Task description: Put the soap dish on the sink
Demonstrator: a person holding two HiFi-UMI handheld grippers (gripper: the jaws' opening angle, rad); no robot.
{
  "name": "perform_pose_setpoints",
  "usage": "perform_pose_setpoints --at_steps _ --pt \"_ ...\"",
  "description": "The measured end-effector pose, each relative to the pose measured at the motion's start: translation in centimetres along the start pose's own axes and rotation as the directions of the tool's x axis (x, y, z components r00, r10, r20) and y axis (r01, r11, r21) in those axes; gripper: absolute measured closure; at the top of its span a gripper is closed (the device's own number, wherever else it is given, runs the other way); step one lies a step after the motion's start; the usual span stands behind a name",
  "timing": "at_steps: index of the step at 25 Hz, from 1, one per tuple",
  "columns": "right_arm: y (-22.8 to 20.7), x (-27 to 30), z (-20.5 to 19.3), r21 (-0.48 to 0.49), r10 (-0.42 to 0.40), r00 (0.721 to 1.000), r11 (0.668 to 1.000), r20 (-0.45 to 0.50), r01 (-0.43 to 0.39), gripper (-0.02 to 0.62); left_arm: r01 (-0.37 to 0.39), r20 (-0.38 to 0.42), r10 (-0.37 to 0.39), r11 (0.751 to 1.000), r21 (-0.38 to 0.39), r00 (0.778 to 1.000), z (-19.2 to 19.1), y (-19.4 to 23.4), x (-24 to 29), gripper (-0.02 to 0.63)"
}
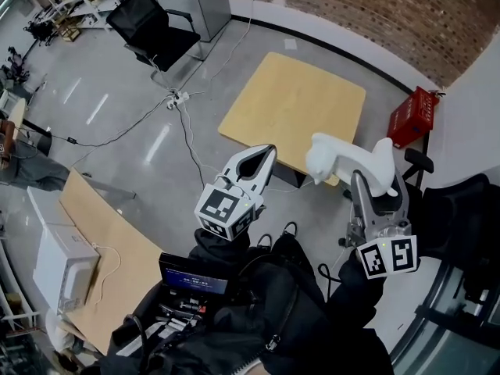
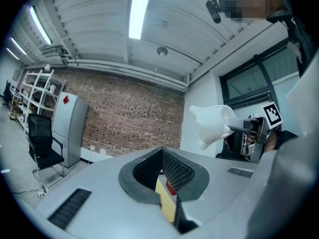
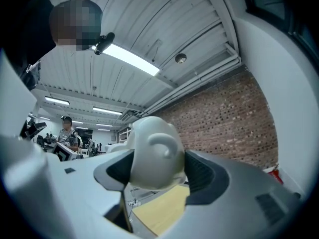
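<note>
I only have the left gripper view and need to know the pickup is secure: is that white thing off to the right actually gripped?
Observer: Yes. In the right gripper view the soap dish sits between the jaws of the right hand-held gripper, with a pad against each side.
Operator: Is a sink anywhere near?
Observer: None shows in any view. The head view shows a wooden table standing on the floor ahead.
Operator: Anything beside it?
Observer: A red crate near the wall, to the right of the table.
</note>
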State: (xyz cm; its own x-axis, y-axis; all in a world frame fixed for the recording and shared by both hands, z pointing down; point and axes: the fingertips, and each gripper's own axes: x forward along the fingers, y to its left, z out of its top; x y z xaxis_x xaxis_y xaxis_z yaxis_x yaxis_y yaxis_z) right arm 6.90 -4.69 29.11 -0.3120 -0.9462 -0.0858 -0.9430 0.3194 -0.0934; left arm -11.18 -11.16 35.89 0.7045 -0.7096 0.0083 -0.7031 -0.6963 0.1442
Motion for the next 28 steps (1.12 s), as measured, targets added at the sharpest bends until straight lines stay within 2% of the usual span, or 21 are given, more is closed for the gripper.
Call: perform_pose_setpoints --at_steps 5,14,21,25,28 --pt "-2.0 1.9 -0.7 0.009 0.028 1.0 1.0 -0.002 -0.028 0.278 -0.021 0.004 0.021 1.0 0.015 1.0 0.3 0.3 2.3 0.606" --pt "-9.2 4.3 -2.8 0.041 0.03 0.999 0.999 -0.04 -0.029 0.278 -0.036 -0.019 0.036 0.998 0.042 0.999 0.1 -0.7 9.3 0.606" --pt "-12.8 5.8 -4.7 0.09 0.054 0.996 0.995 -0.069 -0.048 0.278 -0.06 -0.055 0.062 0.997 0.051 0.997 -1.3 -1.1 13.0 0.606" --pt "-14.2 6.5 -7.3 0.136 0.057 0.99 0.99 -0.131 -0.039 0.278 -0.084 -0.093 0.087 0.996 0.039 0.992 -3.0 -0.7 13.9 0.606" --pt "-15.4 7.3 -10.8 0.228 0.076 0.972 0.973 -0.223 -0.023 0.278 -0.107 -0.143 0.107 0.994 0.009 0.984 -5.0 0.0 14.6 0.606"
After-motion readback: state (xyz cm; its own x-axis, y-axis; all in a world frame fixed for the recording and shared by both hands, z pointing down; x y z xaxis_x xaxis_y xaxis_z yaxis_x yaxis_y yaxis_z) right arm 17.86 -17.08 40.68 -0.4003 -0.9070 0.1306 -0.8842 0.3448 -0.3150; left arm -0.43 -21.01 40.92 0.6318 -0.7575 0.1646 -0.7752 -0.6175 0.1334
